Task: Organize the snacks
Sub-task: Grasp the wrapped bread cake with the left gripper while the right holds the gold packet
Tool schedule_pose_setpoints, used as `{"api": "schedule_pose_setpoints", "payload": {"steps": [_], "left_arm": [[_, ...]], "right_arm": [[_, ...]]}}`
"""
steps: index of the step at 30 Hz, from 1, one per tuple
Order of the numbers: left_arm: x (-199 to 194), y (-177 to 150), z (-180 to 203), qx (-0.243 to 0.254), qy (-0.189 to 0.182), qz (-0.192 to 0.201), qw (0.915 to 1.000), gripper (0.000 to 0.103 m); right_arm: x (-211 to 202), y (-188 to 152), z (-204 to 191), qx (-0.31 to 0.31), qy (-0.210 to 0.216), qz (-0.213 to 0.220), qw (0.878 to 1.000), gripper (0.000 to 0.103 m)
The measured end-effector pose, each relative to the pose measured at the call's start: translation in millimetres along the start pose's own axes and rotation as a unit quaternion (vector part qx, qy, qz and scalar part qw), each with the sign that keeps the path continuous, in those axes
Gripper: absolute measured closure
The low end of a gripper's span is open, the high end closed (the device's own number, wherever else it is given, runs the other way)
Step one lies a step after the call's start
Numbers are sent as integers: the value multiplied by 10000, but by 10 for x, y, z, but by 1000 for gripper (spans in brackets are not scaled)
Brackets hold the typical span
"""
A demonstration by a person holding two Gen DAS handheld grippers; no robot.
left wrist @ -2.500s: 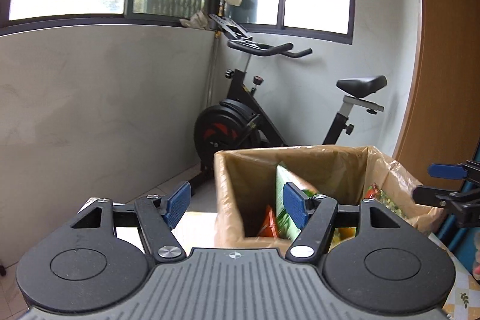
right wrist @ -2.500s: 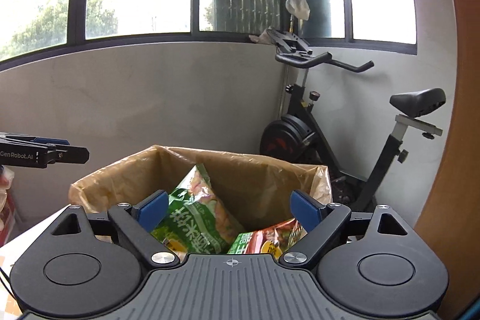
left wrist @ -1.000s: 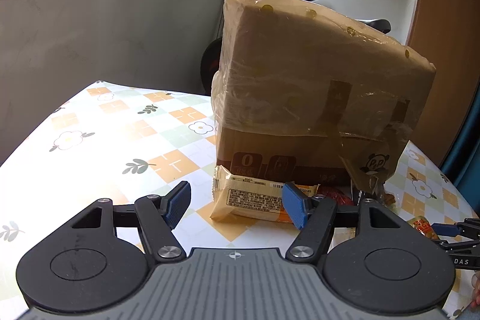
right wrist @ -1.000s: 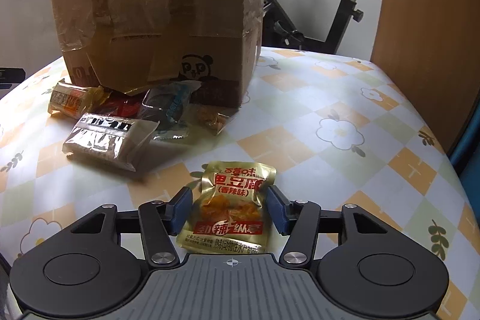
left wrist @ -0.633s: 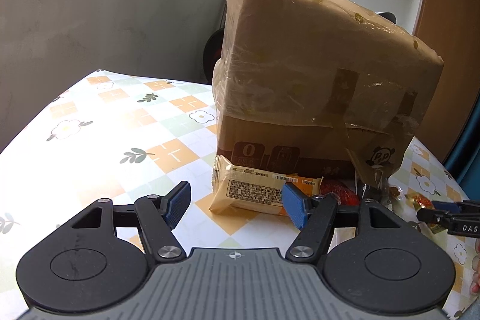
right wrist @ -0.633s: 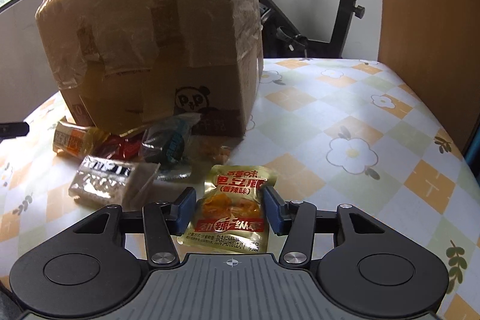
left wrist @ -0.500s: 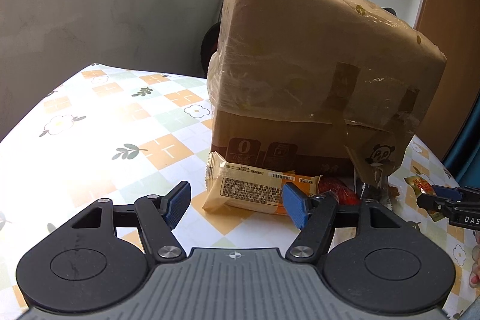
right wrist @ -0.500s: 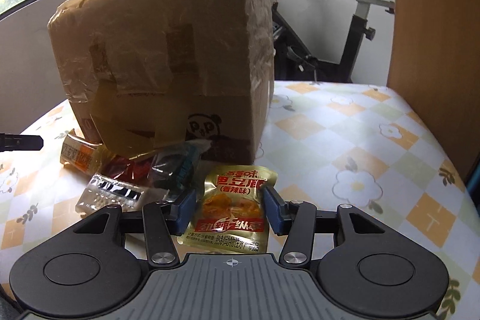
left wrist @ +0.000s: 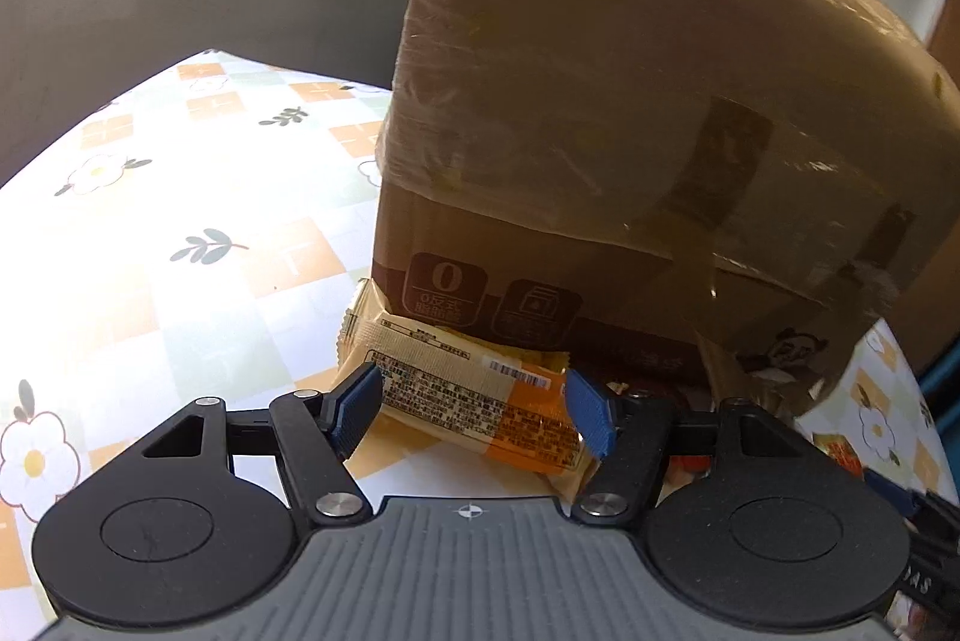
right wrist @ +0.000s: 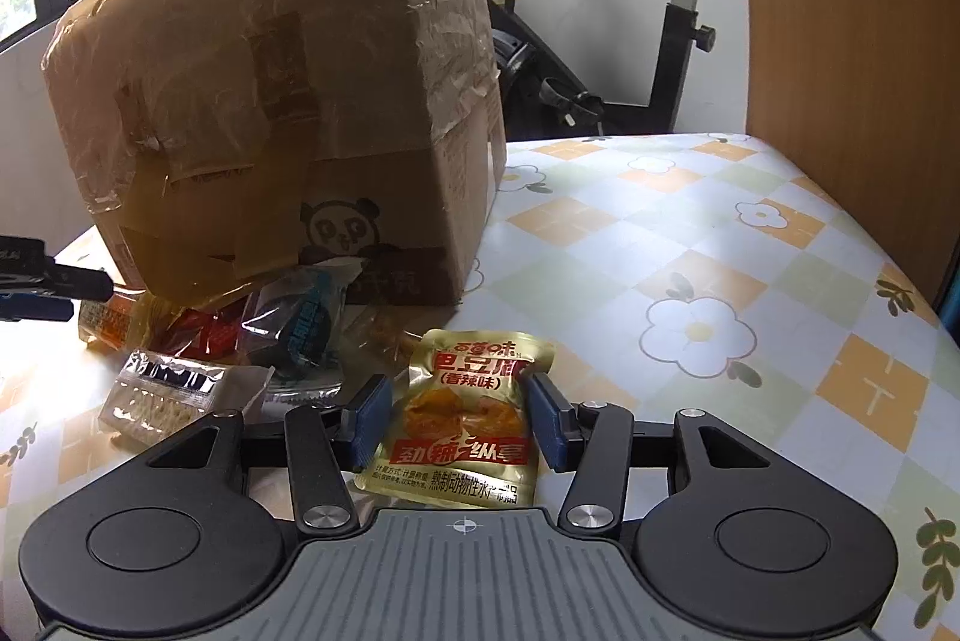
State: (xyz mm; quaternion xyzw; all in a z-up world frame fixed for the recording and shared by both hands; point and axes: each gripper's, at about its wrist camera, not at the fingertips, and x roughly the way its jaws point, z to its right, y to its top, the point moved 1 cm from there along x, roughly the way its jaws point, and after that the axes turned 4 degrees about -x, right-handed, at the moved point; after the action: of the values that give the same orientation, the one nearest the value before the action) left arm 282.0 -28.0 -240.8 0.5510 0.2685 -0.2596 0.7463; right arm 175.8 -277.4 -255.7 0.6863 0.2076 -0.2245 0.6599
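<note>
We are looking along two hand-held grippers toward a worktop covered in a cloth of orange and green checks with white flowers. A tall cardboard box, wrapped in clear tape and printed with a panda, stands on it. Judging by the task, this box is where the loose snacks are meant to go, so the packets lie gathered at its foot.

The left hand-held gripper has its blue pads spread to either side of a cream and orange wrapped bar. The bar lies flat, with its far end tucked against the base of the box. The pads stand just off the wrapper's sides, so this hand-held gripper is released, framing the bar along its width, probably so it can close across the narrower dimension.

The right hand-held gripper brackets a gold pouch with red lettering, which lies flat on the worktop, nearer than the rest of the pile. Its pads sit right at the pouch's edges. We cannot tell for certain whether they are pressing, but the pouch looks undisturbed and flat, so we read it as not yet grasped.

Between the two, in the right view, lie a silver and clear packet, a dark blue wrapped snack and a red packet, bunched together by the box. The tip of the left hand-held gripper shows at that view's left edge.

An exercise bike stands behind the worktop.
</note>
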Motion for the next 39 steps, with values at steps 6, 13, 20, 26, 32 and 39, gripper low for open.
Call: {"api": "schedule_pose_setpoints", "payload": {"steps": [6,13,20,26,32,39], "left_arm": [[157,63,157,67,593,131,9981,26],[125,-85,-4,113,644,-5,9979,23],[2,-246,-254,140,467,-115,9987,23],[-65,-268,-460,352,740,29,9966,23],[-8,-170,-341,718,739,200,9945,23],[155,-87,-341,753,614,1,9953,56]], "right_arm": [[-40,-25,-53,-112,23,110,9999,57],[-37,-29,-63,-118,34,107,9999,57],[-46,-33,-36,-44,49,142,9999,56],[-34,-28,-30,-29,77,138,9999,56],[-32,-30,-31,-10,78,152,9999,56],[-26,-30,-25,1,102,146,9998,56]]}}
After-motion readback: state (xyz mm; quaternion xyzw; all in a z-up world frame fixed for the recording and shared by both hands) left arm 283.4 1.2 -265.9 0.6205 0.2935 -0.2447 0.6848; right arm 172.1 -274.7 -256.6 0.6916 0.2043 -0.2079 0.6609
